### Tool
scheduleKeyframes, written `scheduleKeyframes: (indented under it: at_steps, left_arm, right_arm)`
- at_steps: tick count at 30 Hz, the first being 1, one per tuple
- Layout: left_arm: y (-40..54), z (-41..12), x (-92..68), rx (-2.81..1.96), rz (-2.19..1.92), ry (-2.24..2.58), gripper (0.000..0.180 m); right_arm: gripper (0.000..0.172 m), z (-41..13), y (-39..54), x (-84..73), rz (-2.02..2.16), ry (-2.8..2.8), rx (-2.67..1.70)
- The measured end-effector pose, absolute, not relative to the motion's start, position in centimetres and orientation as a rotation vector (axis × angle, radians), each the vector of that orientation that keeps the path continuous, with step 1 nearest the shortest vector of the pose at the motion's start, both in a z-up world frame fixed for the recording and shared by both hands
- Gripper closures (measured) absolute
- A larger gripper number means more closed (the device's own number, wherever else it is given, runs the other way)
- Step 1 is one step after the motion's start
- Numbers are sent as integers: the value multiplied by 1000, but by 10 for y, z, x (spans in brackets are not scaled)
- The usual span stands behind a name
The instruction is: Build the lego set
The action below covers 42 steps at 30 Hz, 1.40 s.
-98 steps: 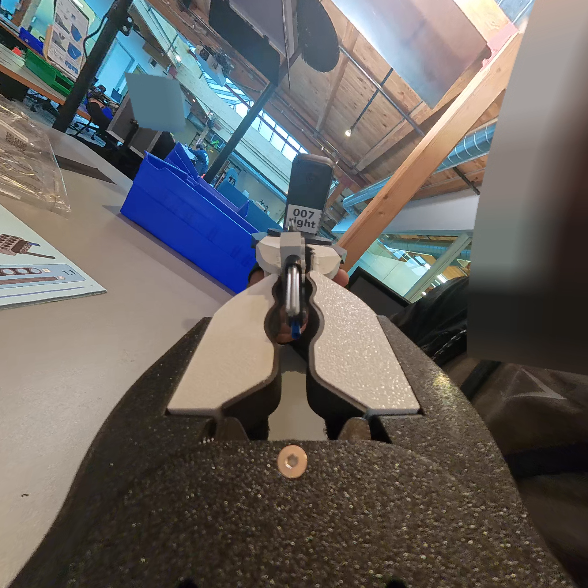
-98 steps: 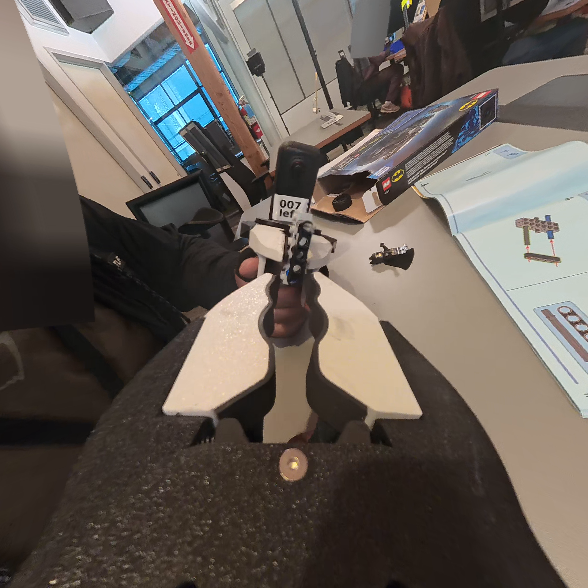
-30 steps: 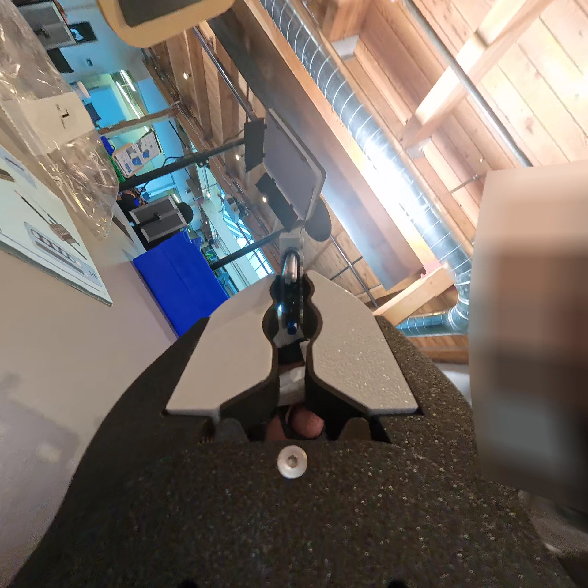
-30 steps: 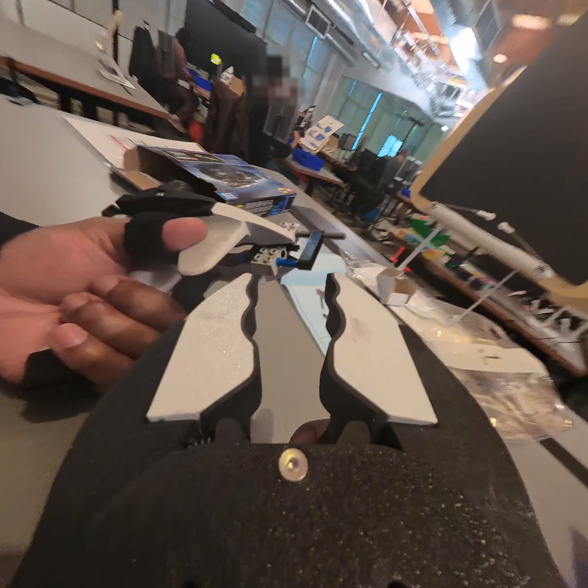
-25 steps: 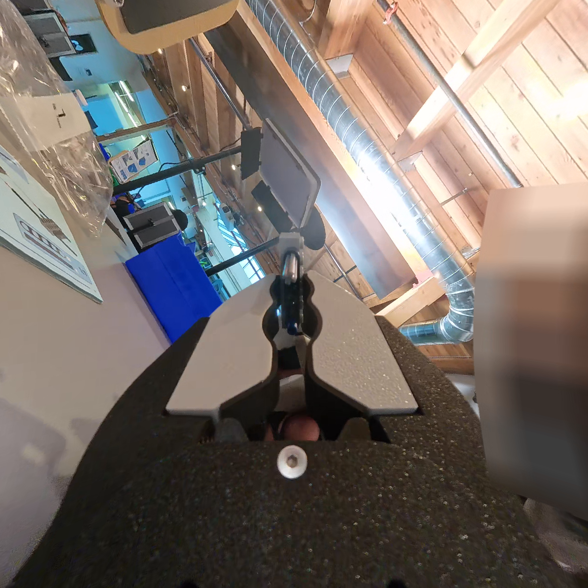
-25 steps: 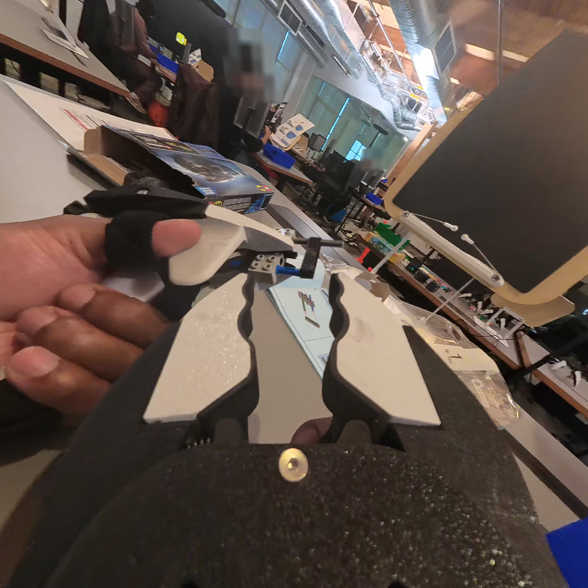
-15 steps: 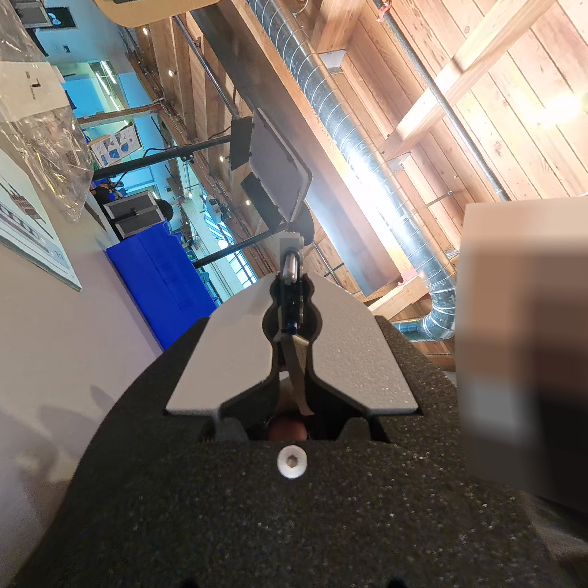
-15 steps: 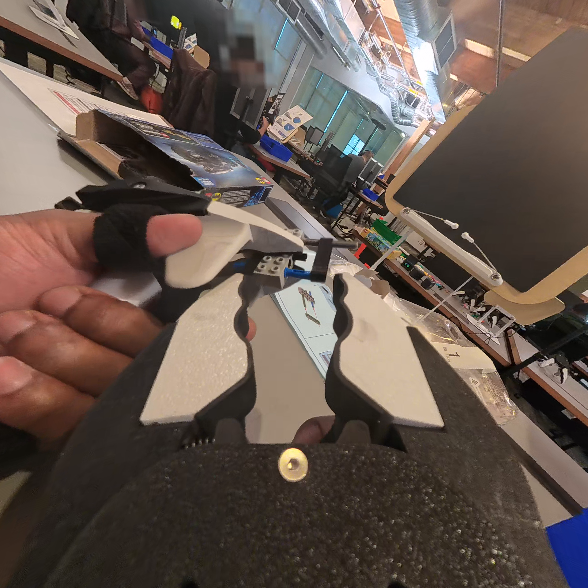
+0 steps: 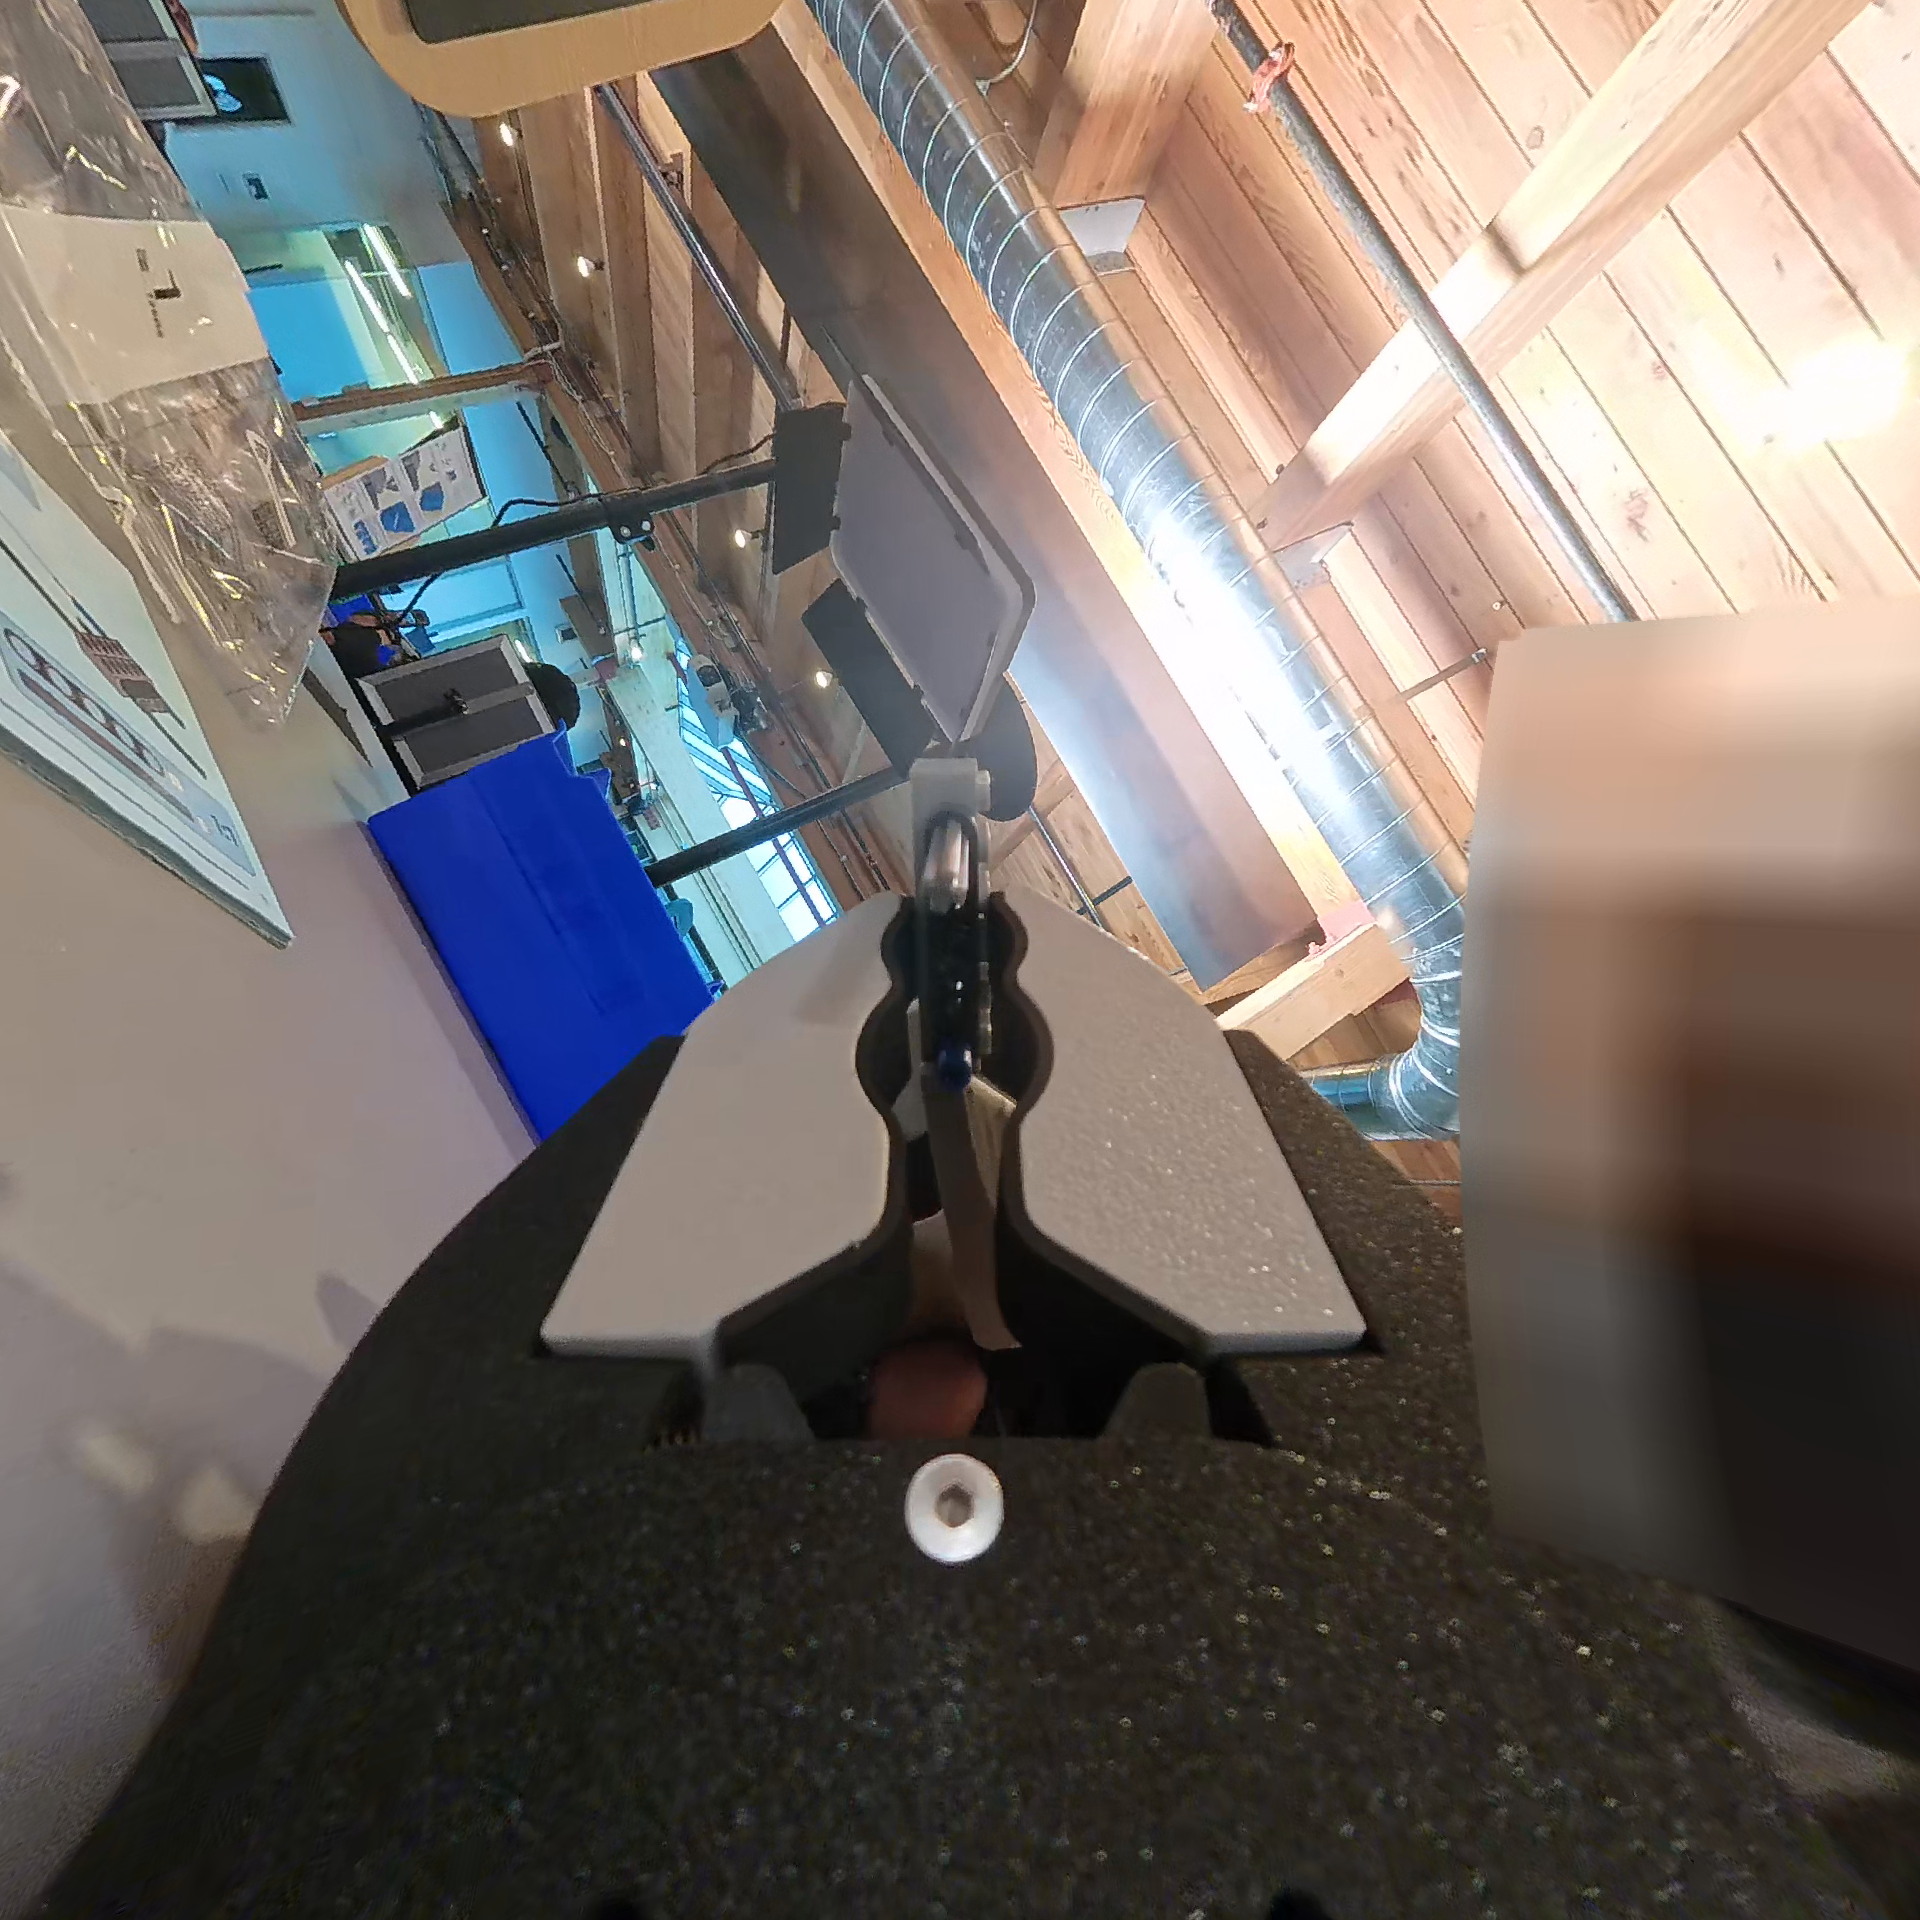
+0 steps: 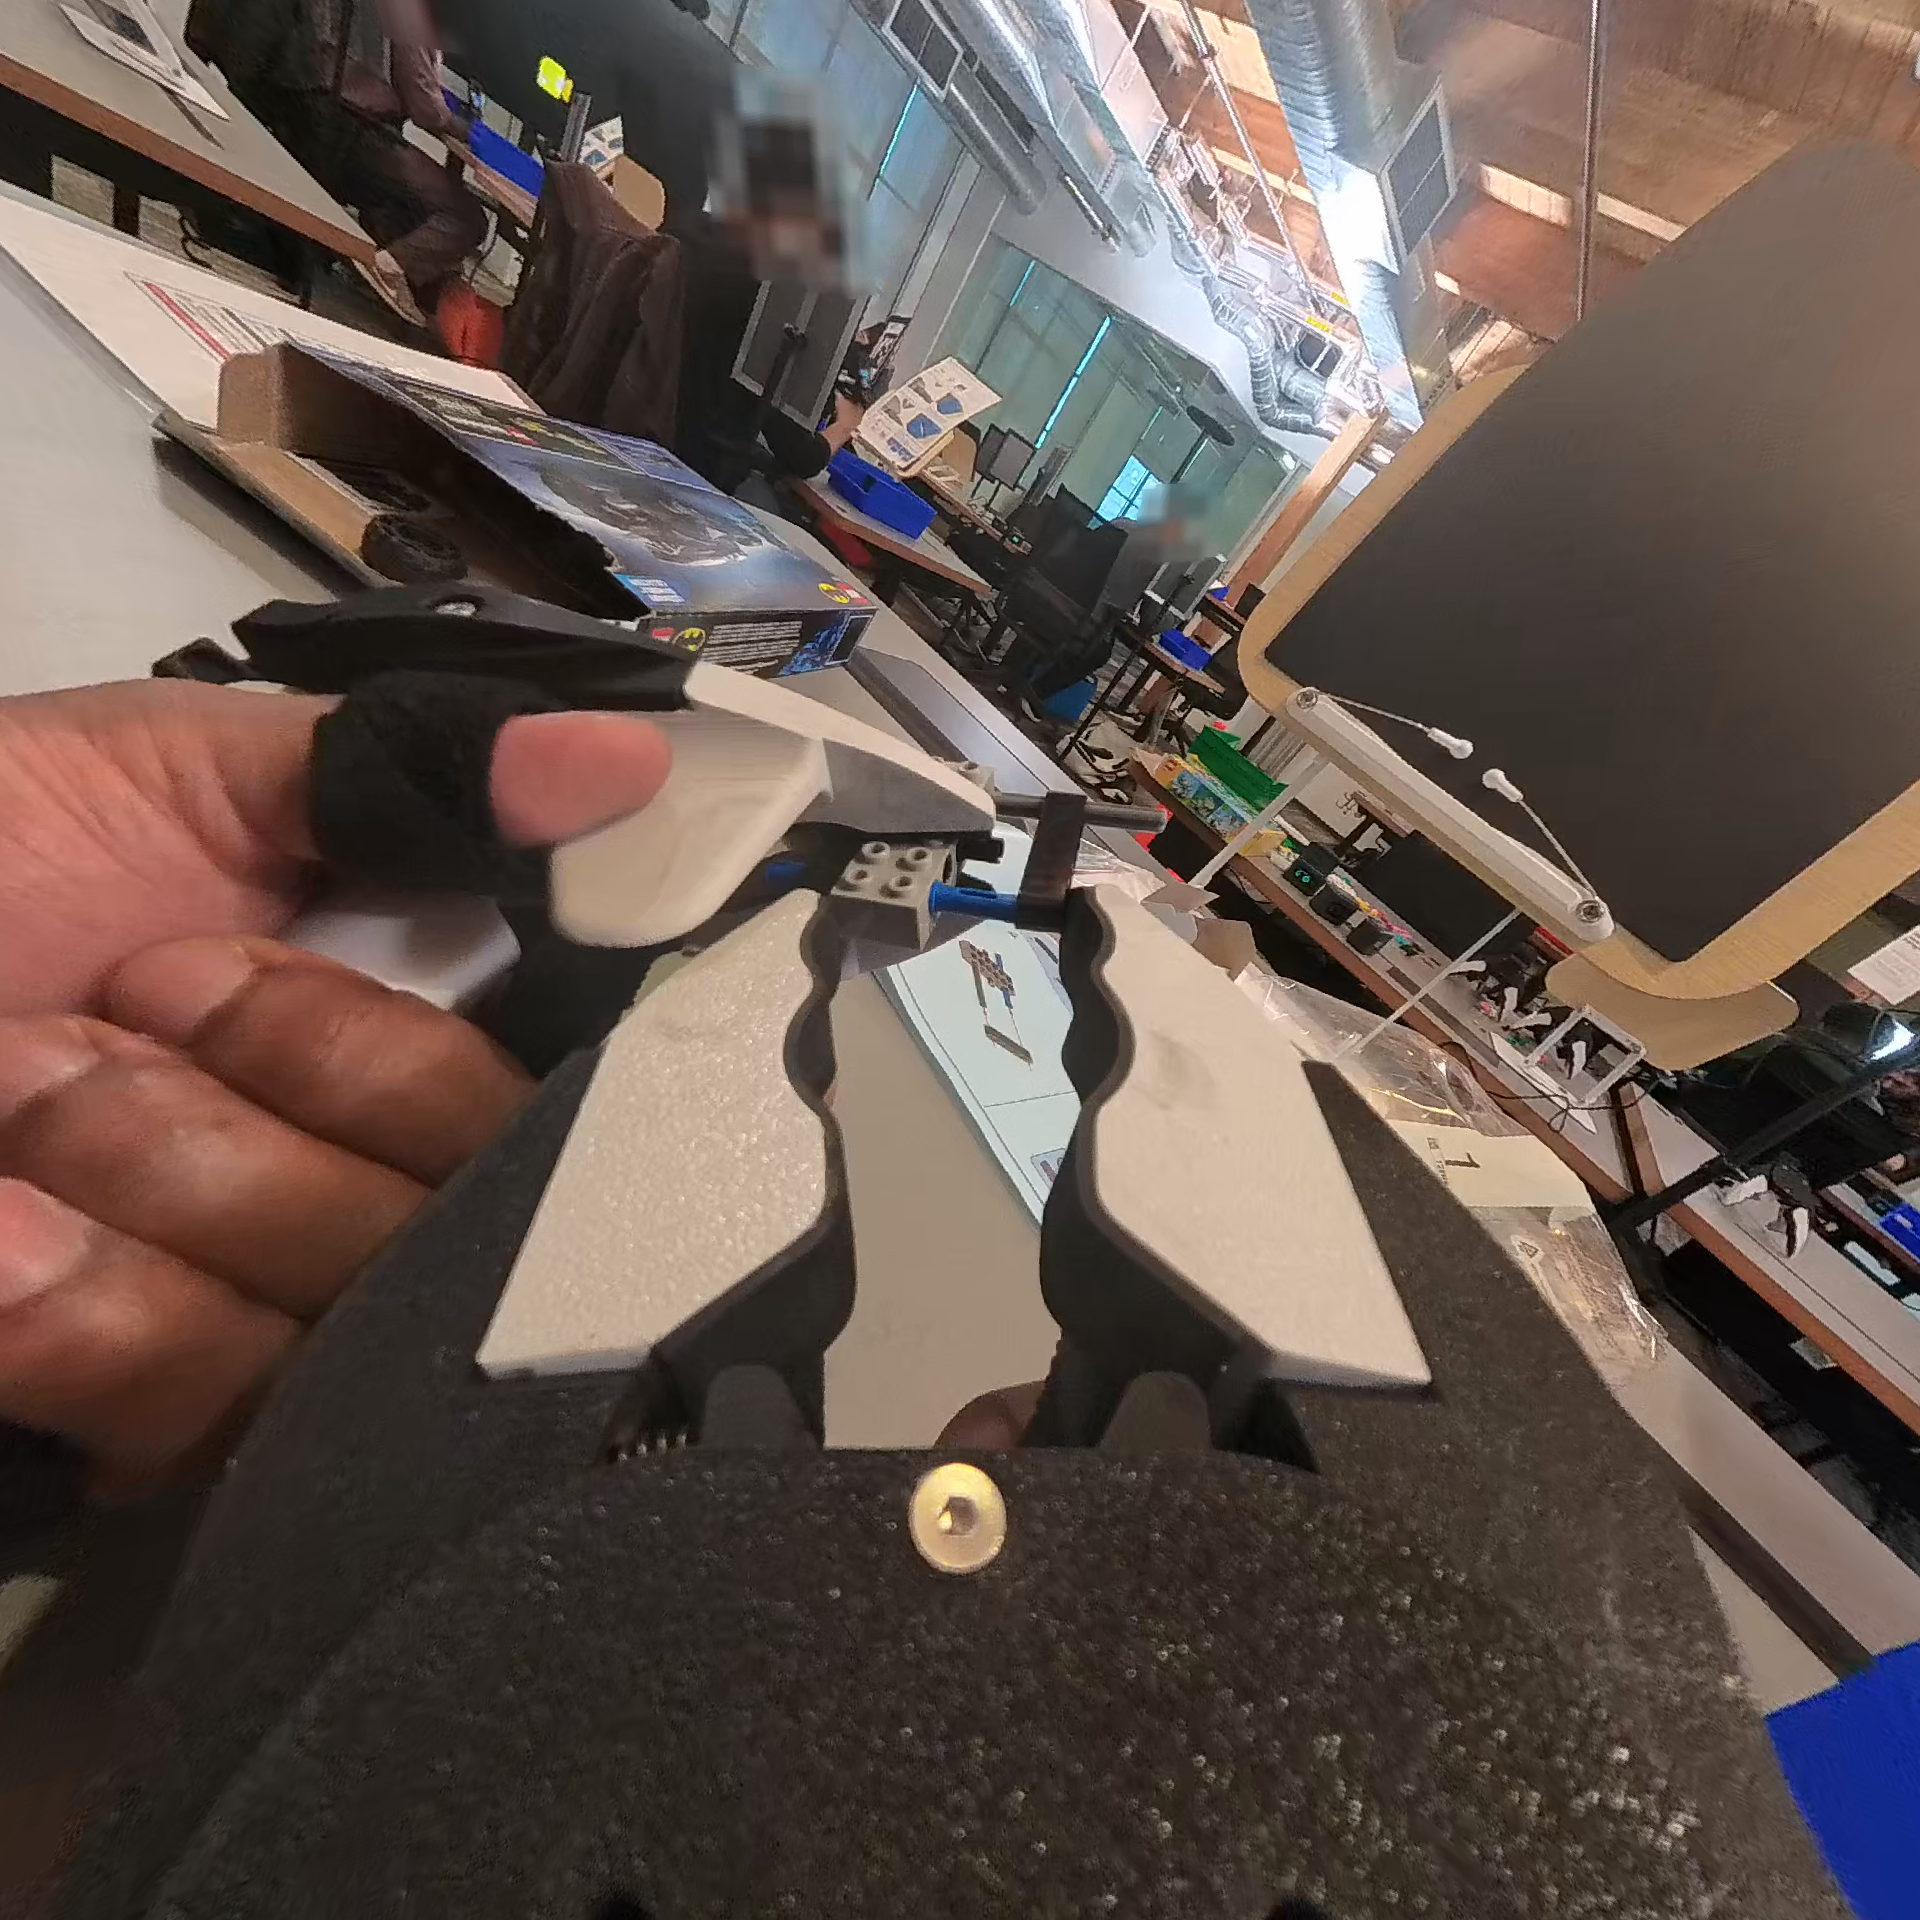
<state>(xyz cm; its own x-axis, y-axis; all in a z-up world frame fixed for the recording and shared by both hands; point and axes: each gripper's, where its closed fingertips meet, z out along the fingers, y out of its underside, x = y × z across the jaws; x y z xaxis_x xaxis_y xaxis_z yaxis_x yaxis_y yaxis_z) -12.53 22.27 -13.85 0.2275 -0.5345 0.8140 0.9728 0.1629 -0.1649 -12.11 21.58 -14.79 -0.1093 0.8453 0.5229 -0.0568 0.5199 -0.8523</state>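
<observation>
Plainly pinched in the left gripper (image 9: 951, 935) — a small brick assembly (image 10: 894, 883): grey studded brick, blue pin (image 10: 971, 896), black beam (image 10: 1049, 862), dark axle (image 10: 1091, 816). Hangs in the air above the grey table (image 10: 83, 540), clear of it. Gripped at the brick end only, with the pads closed tight on both sides. Pin, beam and axle jut out sideways, unsupported.

Right gripper (image 10: 945, 914) spread wide and holding nothing. Flanks the assembly, with one fingertip under the brick and the other fingertip (image 10: 1086, 935) just beside the beam's lower end. Cannot tell whether it touches.

Likely trouble: a sideways nudge on the beam could slide it along the pin or pull the pin from the brick. Could also twist the brick in so narrow a grip and drop it to the table.

Hard to read from the left wrist view — shows the assembly edge-on, a thin dark strip. Most of the left gripper's body lost behind the hand (image 10: 208, 987). Instruction sheet (image 10: 997, 1039) partly hidden by the right gripper's fingers. Torn cardboard box (image 10: 623, 540) beyond, its contents dark and unclear.
</observation>
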Motion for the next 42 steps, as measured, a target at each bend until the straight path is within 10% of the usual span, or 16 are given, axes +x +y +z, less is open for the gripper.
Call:
scheduleKeyframes:
  at_steps: [42]
  left_arm:
    - [158,-114,-16,-847,-1146,-541,169]
  right_arm:
    - [130,-125,147,-33,1101,-1648,-437]
